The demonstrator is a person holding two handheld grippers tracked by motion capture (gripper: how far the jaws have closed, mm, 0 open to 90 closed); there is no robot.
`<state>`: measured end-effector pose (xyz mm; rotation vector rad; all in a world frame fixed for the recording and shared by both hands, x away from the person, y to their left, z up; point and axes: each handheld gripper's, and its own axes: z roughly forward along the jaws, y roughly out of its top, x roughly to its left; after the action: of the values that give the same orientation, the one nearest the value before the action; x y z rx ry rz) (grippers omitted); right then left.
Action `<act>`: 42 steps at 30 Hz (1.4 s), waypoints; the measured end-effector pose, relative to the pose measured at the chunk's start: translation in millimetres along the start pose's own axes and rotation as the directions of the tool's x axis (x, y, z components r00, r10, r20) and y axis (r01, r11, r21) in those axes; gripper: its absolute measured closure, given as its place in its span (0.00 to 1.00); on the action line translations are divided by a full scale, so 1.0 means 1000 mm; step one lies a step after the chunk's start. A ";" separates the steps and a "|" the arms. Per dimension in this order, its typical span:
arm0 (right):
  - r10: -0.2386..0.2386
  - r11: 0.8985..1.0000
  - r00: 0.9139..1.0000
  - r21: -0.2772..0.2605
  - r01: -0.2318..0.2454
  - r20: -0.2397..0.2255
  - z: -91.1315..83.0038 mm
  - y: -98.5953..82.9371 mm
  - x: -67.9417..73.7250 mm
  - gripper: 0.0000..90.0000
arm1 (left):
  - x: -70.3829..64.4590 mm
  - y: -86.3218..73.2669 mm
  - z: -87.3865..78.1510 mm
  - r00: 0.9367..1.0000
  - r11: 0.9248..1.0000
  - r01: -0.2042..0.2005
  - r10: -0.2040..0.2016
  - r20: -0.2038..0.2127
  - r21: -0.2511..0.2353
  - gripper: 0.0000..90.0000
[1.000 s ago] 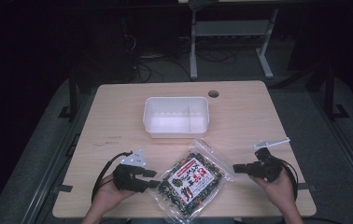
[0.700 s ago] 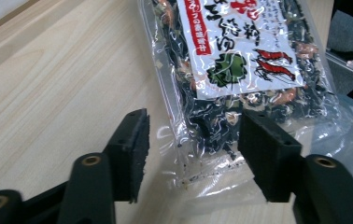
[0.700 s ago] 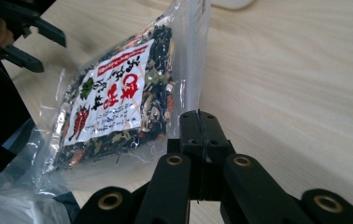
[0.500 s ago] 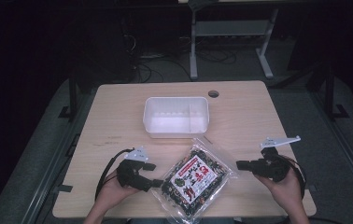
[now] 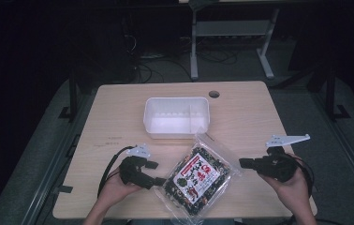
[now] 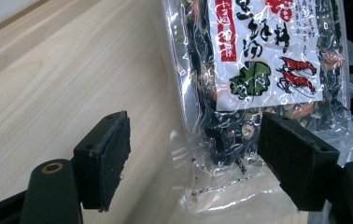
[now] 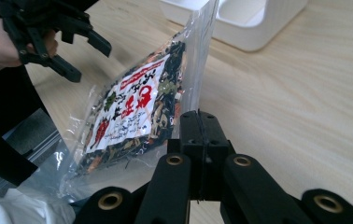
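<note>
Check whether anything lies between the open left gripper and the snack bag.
Nothing visible does. The left gripper is open with the bag's near edge already between its fingers, over bare table. The white bin sits beyond the bag.

The packet (image 5: 196,177) in front of me is a clear plastic bag of dark dried bits, black and green with flecks of orange and pale pieces. A white label with red characters, a green leaf drawing and a red shrimp drawing covers most of its face. It lies flat, face up, on the bench (image 5: 119,117), turned on a diagonal near the front edge, and its lower end reaches over that edge. Its upper corner points at the white tub (image 5: 177,116) and ends just short of it. The clear sealed margin is crinkled and shiny.
</note>
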<state>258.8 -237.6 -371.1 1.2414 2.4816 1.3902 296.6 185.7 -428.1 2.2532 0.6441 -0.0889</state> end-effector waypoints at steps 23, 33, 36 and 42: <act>-0.154 0.987 0.985 -0.058 0.150 -0.081 -0.003 0.064 0.032 1.00 | 0.006 0.020 0.021 0.986 0.999 0.019 -0.011 0.167 -0.046 0.36; -0.146 0.985 0.984 -0.102 0.136 -0.099 0.010 0.078 0.027 1.00 | 0.008 0.012 0.009 0.985 0.997 0.018 -0.005 0.173 -0.071 0.62; -0.143 0.985 0.985 -0.110 0.132 -0.100 0.013 0.082 0.026 1.00 | 0.007 0.011 0.008 0.983 0.996 0.031 -0.016 0.181 -0.078 0.71; -0.141 0.983 0.985 -0.135 0.128 -0.095 0.017 0.084 0.023 1.00 | 0.000 0.010 0.004 0.988 0.996 -0.012 0.025 0.154 -0.089 0.78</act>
<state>301.5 -187.1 -312.2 0.9819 2.4433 1.5879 302.4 177.2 -423.8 2.1423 0.5338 -0.2199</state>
